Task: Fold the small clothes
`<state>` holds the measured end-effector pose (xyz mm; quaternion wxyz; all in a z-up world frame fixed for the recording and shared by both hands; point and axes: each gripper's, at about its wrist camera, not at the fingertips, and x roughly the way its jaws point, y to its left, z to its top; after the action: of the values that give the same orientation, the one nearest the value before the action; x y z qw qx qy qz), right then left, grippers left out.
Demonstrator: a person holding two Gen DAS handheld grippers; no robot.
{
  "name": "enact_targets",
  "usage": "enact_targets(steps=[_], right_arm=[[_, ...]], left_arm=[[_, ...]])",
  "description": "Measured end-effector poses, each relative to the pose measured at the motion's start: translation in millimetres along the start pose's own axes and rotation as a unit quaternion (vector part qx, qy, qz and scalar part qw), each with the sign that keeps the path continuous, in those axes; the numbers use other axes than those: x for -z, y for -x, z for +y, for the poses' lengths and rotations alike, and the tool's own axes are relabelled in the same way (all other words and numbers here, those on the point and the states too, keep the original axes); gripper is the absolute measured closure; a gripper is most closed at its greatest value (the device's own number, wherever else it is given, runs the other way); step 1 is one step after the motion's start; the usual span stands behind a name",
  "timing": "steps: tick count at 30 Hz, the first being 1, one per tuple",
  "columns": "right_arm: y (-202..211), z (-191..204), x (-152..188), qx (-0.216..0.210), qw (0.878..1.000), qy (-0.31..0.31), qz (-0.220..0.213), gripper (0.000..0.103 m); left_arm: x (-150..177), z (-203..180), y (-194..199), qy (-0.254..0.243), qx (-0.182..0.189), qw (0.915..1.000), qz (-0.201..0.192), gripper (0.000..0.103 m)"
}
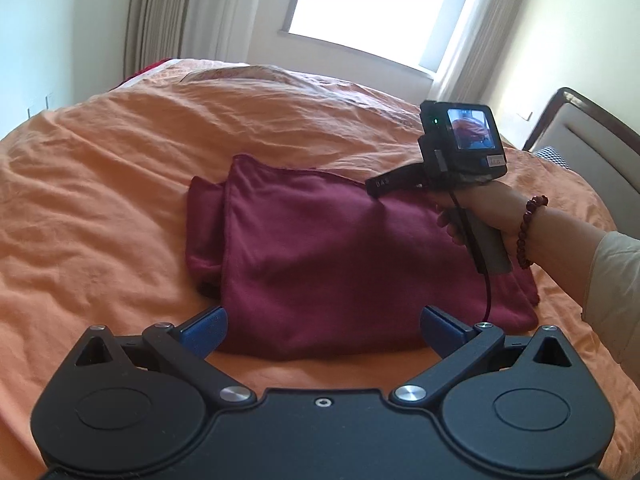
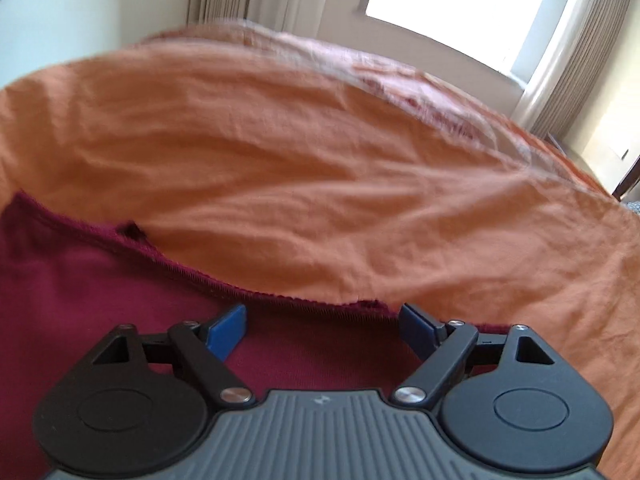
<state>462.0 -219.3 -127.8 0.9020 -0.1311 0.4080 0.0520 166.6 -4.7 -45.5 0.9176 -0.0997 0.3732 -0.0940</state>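
Observation:
A dark red garment [image 1: 320,248] lies folded into a rough rectangle on the orange bedspread [image 1: 100,184]. My left gripper [image 1: 322,330] is open, its blue pads just short of the garment's near edge, nothing between them. In the left wrist view a hand holds the right gripper [image 1: 376,188] over the garment's far right part; its fingers are hidden there. The right wrist view shows my right gripper [image 2: 322,322] open, low over the dark red garment [image 2: 100,300], close to its stitched far hem.
The orange bedspread [image 2: 320,160] is wrinkled and spreads wide around the garment. A padded headboard [image 1: 588,148] stands at the right. Curtains [image 1: 160,12] and a bright window [image 1: 380,4] are behind the bed. A sleeve and beaded bracelet [image 1: 528,232] reach in from the right.

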Motion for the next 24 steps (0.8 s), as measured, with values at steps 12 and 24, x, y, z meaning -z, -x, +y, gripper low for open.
enact_targets(steps=[12,24], right_arm=[[69.4,1.5,64.5,-0.041,0.998,0.015,-0.04,0.017],[134.1,27.1,159.5,-0.057,0.994,0.053,-0.079,0.017]], left_arm=[[14.7,11.8,-6.7,0.001,0.003,1.0,0.007,0.001],[34.0,12.4,13.6,0.006,-0.006,0.9999,0.012,0.001]])
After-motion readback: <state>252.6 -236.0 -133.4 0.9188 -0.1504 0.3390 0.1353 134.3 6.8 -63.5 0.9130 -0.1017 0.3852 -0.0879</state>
